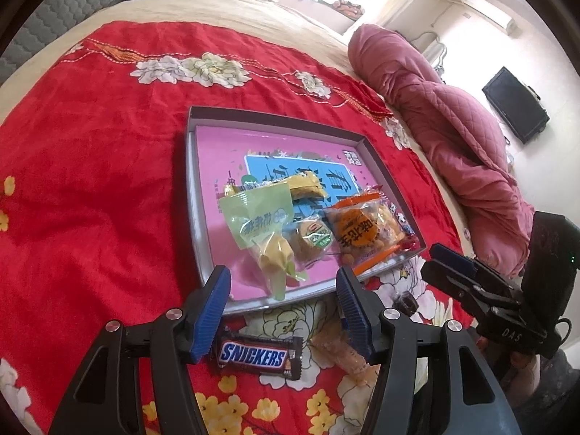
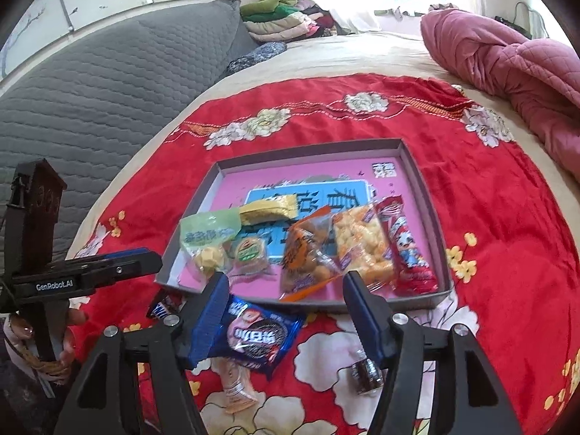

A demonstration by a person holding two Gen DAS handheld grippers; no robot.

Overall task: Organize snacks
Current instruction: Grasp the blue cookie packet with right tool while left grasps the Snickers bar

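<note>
While both my claws hang over the red blanket [image 2: 489, 188], neither holds anything. My left claw [image 1: 282, 311] stands about half open just short of the tray's [image 1: 192, 195] near rim, with the Snickers bar [image 1: 259, 357] lying on the blanket between and under its fingers, untouched. A clear-wrapped yellow snack [image 1: 342, 353] lies just beside the bar, by the right finger. My right claw [image 2: 286, 313] is likewise about half open and empty; the blue Oreo pack [image 2: 259, 337] lies on the blanket between its fingers, close against the left one, though I cannot tell if they touch. A small dark candy [image 2: 368, 375] sits near its right finger. In the tray lie a green pack [image 2: 208, 233], a yellow bar [image 2: 268, 208], a round cake [image 2: 250, 253], an orange peanut bag [image 2: 308, 257], a puffed-rice pack [image 2: 360, 244] and a red stick [image 2: 406, 248], crowded toward the near side
</note>
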